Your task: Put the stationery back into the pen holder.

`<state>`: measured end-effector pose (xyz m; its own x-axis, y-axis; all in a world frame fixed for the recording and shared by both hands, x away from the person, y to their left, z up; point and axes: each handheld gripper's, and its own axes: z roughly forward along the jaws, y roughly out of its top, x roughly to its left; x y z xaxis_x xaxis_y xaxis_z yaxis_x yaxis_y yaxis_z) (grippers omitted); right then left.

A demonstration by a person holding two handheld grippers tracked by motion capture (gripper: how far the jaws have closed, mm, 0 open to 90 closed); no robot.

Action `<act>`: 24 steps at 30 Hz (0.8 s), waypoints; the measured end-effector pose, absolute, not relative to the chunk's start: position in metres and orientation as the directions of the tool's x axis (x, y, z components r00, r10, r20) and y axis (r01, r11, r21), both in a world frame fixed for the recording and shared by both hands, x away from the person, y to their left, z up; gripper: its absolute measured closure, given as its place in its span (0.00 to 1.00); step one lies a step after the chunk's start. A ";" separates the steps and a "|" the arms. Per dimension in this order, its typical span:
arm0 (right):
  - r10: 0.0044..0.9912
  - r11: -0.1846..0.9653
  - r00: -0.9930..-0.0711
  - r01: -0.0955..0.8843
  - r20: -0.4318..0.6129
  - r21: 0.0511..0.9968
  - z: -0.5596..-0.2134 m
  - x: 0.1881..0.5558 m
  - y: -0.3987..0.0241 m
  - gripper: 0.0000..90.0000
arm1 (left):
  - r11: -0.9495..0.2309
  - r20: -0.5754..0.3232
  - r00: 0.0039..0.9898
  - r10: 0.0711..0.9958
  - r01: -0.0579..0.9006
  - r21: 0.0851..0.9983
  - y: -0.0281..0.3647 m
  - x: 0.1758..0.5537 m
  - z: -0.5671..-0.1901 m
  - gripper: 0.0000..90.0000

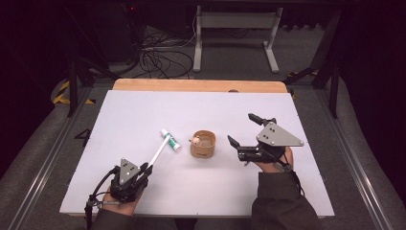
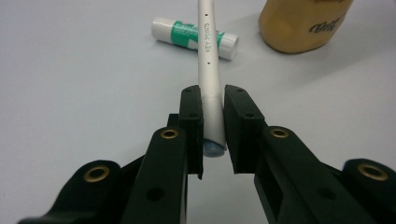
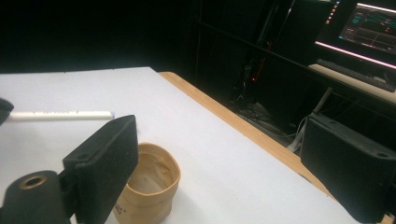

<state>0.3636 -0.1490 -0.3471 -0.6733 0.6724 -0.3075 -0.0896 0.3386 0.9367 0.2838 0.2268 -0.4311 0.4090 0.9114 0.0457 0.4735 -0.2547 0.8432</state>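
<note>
My left gripper (image 1: 145, 168) (image 2: 213, 95) is shut on the lower end of a white pen (image 1: 157, 154) (image 2: 208, 51) marked "KEY POINTS". The pen slants up and away from the jaws. Its far end reaches a green-and-white glue stick (image 1: 171, 140) (image 2: 194, 36) lying on the white table top; whether the two touch I cannot tell. A tan cup-like pouch (image 1: 203, 144) (image 2: 303, 23) (image 3: 152, 179) stands at the table's middle, with a small pale thing at its rim. My right gripper (image 1: 242, 128) (image 3: 219, 135) hovers open just right of the pouch, nothing between its jaws. The pen (image 3: 60, 115) lies beyond it.
The white table top (image 1: 143, 110) has a wooden strip (image 1: 201, 85) along its far edge. Beyond the table are a desk frame and loose cables on the floor. A lit monitor (image 3: 369, 23) stands off to the side in the right gripper view.
</note>
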 end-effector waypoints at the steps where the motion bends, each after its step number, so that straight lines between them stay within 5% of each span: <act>1: 0.668 0.343 -0.676 -0.092 -0.311 0.935 -0.348 0.364 -0.148 0.15 | -0.252 0.041 0.413 0.910 0.472 0.845 0.226 0.284 -0.429 0.87; 24: 0.571 0.453 -0.697 -0.173 -0.434 0.874 -0.357 0.363 -0.128 0.23 | -0.265 0.032 0.509 0.860 0.392 0.881 0.204 0.290 -0.394 0.87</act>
<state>0.3628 -0.1282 -0.3567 -0.6972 0.5705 -0.4341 -0.1735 0.4533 0.8743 0.2897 0.2036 -0.3938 0.5095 0.8599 0.0320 0.3918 -0.2649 0.8811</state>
